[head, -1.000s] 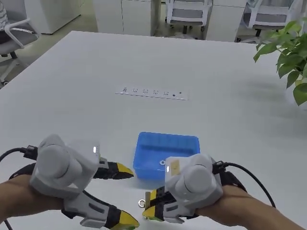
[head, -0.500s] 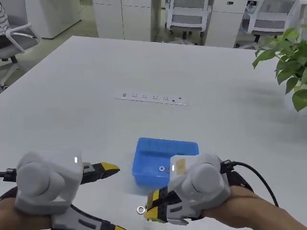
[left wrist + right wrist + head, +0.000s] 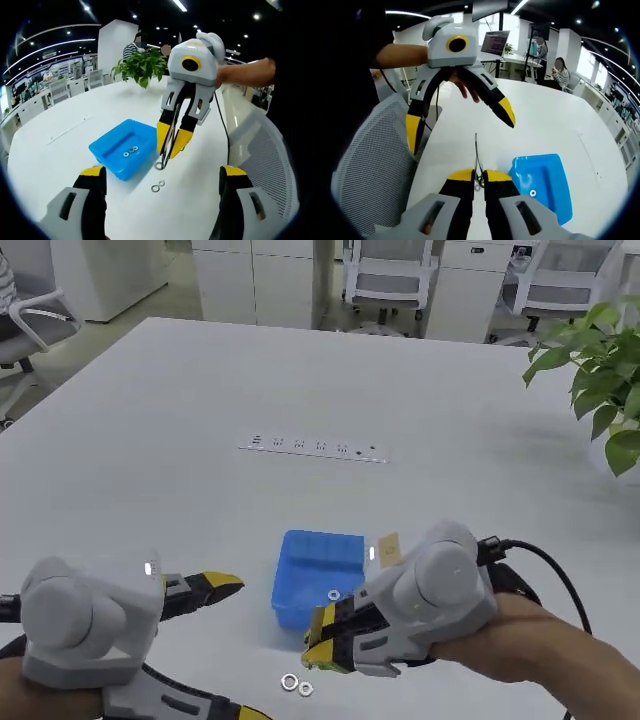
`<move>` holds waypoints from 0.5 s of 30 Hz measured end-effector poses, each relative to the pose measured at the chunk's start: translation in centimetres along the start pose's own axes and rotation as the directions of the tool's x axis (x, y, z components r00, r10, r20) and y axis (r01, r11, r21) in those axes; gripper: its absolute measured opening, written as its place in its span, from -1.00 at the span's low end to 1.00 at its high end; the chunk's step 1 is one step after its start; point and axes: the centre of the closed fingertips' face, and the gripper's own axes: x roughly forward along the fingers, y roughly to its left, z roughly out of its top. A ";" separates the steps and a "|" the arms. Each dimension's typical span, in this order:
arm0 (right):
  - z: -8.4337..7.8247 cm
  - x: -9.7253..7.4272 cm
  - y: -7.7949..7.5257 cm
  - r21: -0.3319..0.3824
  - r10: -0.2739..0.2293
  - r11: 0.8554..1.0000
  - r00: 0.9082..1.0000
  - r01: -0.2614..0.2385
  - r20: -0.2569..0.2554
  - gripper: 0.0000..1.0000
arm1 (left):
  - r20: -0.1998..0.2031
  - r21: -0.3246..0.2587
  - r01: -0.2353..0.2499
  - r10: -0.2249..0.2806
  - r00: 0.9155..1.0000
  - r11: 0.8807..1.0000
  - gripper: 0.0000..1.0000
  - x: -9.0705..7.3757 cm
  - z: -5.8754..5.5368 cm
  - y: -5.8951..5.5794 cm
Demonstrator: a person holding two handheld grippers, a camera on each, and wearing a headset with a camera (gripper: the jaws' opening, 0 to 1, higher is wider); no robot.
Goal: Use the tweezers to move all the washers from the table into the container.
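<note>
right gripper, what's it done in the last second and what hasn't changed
The right gripper, shut on the thin metal tweezers, rose from the white table toward the blue plastic container; the open left gripper drew back from it. The container stayed put, jaws unchanged.

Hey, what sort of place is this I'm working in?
Most likely an open-plan office: a large white table with a recessed row of power sockets, grey swivel chairs behind it, and a leafy green plant at the side.
</note>
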 end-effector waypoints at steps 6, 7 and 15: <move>0.6 -1.0 -1.4 -0.006 -0.017 1.000 1.000 0.017 0.013 -0.85 | 0.001 -0.001 -0.005 0.005 1.000 1.000 0.98 0.0 0.0 0.1; 0.7 -1.1 -1.8 -0.009 -0.024 1.000 1.000 0.024 0.014 -0.85 | 0.001 -0.001 -0.005 0.005 1.000 1.000 0.98 0.0 0.0 0.2; 0.8 -1.8 -3.7 -0.022 -0.048 0.999 0.998 0.049 0.027 -0.85 | 0.004 -0.003 -0.010 0.010 1.000 1.000 0.98 0.1 0.1 0.4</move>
